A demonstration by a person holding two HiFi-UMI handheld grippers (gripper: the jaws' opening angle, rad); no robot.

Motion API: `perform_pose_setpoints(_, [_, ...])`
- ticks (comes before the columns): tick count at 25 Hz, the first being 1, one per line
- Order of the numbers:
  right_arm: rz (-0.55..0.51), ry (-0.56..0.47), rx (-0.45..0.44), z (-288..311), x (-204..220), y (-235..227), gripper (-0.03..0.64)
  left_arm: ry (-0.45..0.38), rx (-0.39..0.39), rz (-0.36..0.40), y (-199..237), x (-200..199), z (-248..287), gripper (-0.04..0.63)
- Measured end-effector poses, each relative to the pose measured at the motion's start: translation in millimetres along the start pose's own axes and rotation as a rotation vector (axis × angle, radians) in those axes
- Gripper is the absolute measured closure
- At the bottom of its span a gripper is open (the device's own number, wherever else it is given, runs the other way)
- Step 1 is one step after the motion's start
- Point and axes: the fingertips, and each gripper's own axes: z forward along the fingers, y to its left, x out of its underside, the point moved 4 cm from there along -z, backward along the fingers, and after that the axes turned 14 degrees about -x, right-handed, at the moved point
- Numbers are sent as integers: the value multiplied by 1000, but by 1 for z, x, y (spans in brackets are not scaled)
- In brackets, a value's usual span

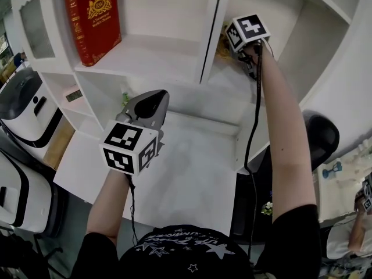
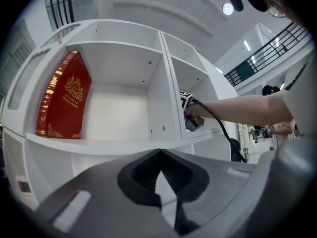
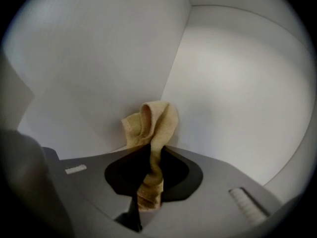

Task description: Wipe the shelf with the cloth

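Observation:
A tan cloth (image 3: 151, 125) is pinched in my right gripper (image 3: 151, 150), which is shut on it and holds it into the back corner of a white shelf compartment (image 3: 223, 93). In the head view, the right gripper (image 1: 247, 54) is inside the shelf's right-hand compartment (image 1: 224, 77), and a bit of the cloth (image 1: 222, 48) shows beside it. My left gripper (image 1: 157, 97) hangs in front of the lower shelf, shut with nothing between its jaws. The left gripper view shows those closed jaws and the right gripper (image 2: 190, 118) in its compartment.
A red book (image 1: 93, 16) stands upright in the left-hand compartment, also seen from the left gripper (image 2: 64, 100). A vertical divider (image 1: 210, 34) separates the two compartments. A white table top (image 1: 186, 173) lies below. White appliances (image 1: 26, 115) sit at the left.

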Motion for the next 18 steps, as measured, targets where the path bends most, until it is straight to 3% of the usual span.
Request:
perform_pose_setpoints(6, [72, 8, 35, -17, 21, -25, 535, 1, 25, 2, -10, -1, 2, 584])
perform_pose_setpoints(18, [225, 28, 205, -60, 65, -71, 535, -7, 94, 12, -32, -3, 6, 584])
